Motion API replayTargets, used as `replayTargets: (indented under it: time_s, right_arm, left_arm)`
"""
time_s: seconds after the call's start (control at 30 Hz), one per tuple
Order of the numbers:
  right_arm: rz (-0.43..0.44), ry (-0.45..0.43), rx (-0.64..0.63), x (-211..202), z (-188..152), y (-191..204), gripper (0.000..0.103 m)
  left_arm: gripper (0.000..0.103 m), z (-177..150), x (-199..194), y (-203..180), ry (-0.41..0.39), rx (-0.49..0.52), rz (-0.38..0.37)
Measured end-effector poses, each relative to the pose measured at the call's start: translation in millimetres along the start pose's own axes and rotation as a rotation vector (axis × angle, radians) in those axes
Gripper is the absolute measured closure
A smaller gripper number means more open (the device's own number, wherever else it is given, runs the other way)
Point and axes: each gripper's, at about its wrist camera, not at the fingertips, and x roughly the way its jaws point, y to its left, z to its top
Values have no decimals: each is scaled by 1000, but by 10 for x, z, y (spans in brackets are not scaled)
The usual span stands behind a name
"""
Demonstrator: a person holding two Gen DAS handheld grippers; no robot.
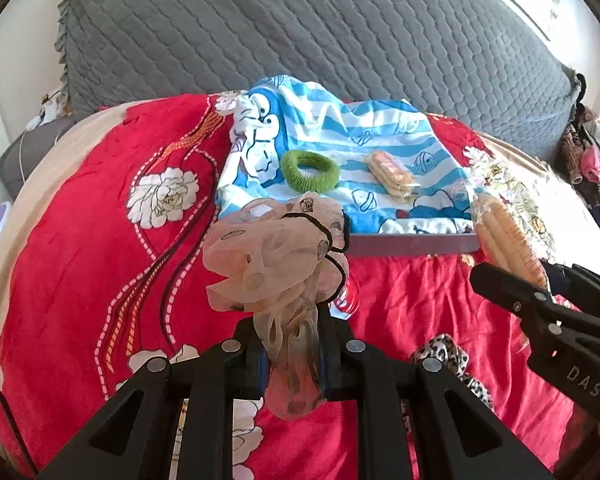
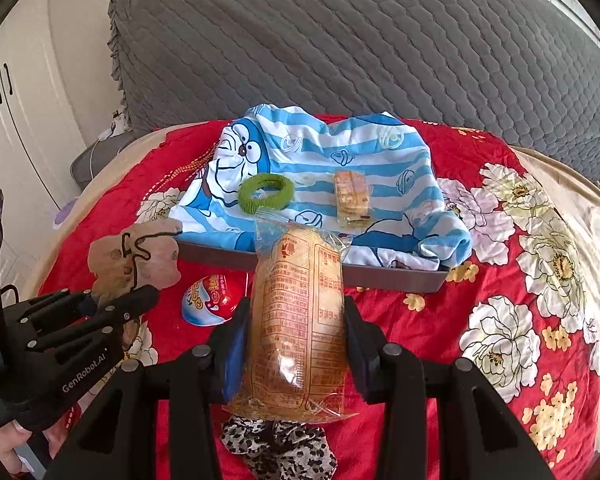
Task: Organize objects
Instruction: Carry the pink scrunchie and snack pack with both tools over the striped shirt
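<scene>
My left gripper point(image 1: 288, 332) is shut on a sheer beige scrunchie point(image 1: 272, 248) with a thin black hair tie looped on it, held above the red bedspread; it also shows in the right wrist view point(image 2: 140, 258). My right gripper point(image 2: 296, 320) is shut on a wrapped orange bread packet point(image 2: 298, 312), also visible in the left wrist view point(image 1: 508, 232). A grey tray point(image 2: 396, 278) covered by a blue striped cartoon cloth point(image 2: 340, 152) holds a green scrunchie point(image 2: 266, 192) and a small snack packet point(image 2: 352, 194).
A red and white egg-shaped toy point(image 2: 210, 300) lies on the bedspread before the tray. A leopard-print scrunchie point(image 2: 278, 446) lies under my right gripper. A grey quilted headboard point(image 2: 340, 40) stands behind. Clothes point(image 1: 592, 152) pile at the far right.
</scene>
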Motion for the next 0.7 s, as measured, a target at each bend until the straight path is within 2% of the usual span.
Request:
replayTargets:
  time_s: [0.7]
  right_arm:
    - [-19, -26, 1, 80, 278, -19, 60]
  left_arm:
    - [85, 297, 165, -27, -25, -1, -12]
